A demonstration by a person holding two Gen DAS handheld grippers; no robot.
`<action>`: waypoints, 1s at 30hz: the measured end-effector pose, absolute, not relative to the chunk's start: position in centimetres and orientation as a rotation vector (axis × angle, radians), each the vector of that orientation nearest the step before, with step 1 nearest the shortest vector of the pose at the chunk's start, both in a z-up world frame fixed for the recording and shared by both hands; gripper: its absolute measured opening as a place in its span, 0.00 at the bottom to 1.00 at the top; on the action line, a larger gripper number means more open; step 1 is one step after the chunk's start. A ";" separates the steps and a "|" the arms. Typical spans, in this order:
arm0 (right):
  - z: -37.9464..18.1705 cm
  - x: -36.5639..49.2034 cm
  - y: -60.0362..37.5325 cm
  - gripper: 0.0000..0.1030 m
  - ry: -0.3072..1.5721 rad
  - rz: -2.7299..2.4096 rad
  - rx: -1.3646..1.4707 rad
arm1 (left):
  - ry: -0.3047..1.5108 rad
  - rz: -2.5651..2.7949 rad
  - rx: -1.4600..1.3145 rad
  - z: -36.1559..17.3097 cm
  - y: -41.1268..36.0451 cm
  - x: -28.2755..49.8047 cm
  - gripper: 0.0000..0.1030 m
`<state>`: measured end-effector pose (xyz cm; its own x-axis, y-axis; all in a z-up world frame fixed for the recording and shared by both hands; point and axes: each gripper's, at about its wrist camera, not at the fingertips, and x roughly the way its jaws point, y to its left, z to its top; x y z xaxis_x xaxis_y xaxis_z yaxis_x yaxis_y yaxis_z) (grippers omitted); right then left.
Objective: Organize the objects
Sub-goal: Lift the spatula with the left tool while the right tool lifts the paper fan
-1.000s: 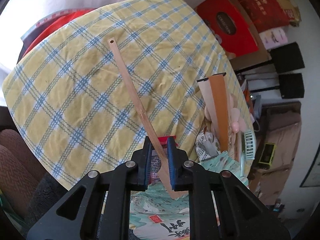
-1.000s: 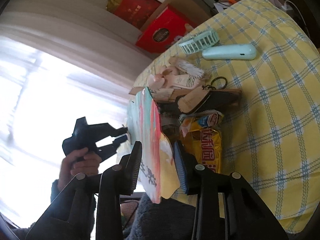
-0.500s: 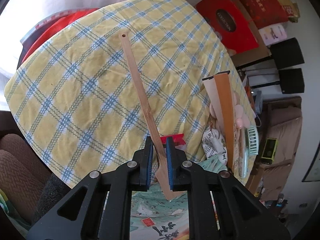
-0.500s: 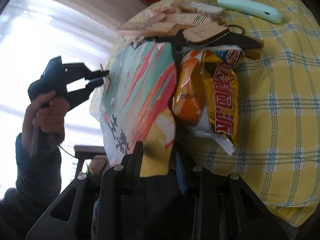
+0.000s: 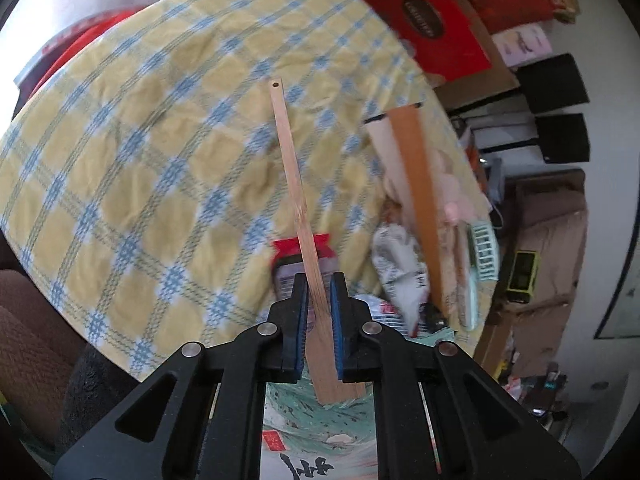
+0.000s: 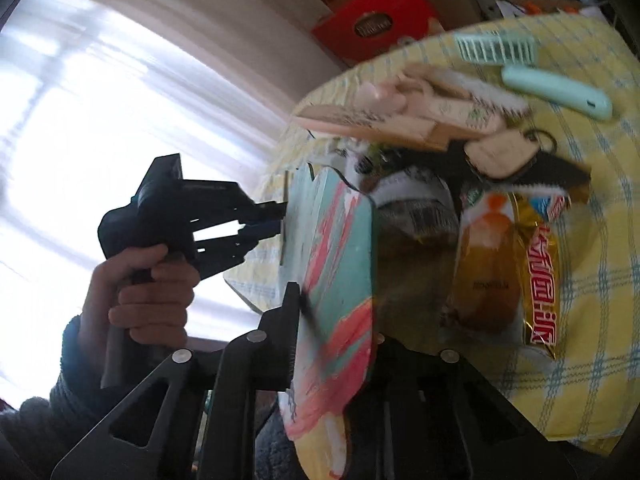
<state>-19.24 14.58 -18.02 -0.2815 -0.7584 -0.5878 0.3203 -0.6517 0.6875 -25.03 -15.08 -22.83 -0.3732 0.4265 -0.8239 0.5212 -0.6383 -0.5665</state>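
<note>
Our left hand-held gripper (image 5: 318, 312) pinched the flat bamboo handle (image 5: 296, 200) of the teal-and-coral painted paper fan (image 6: 340, 280), keeping the handle out over the yellow-and-blue checked surface (image 5: 140, 160). Our right hand-held gripper (image 6: 336, 320) had clamped down on the fan's face, probably to steady it. Beyond the fan lay an orange-and-gold snack packet (image 6: 504, 256), with a mint-green comb (image 6: 496, 48) farther off.
</note>
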 end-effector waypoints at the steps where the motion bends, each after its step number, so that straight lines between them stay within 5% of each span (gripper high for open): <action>1: -17.9 -19.3 14.8 0.13 -0.588 -1.993 1.252 | 1.311 -2.193 1.721 -22.7 -15.1 -25.1 0.10; 8: -17.7 -19.5 14.9 0.13 -0.609 -2.002 1.218 | 1.334 -2.220 1.717 -21.6 -15.0 -25.8 0.09; 30: -13.7 -16.9 15.5 0.12 -0.593 -2.083 1.035 | 1.007 -2.610 1.530 -13.2 -12.8 -24.6 0.12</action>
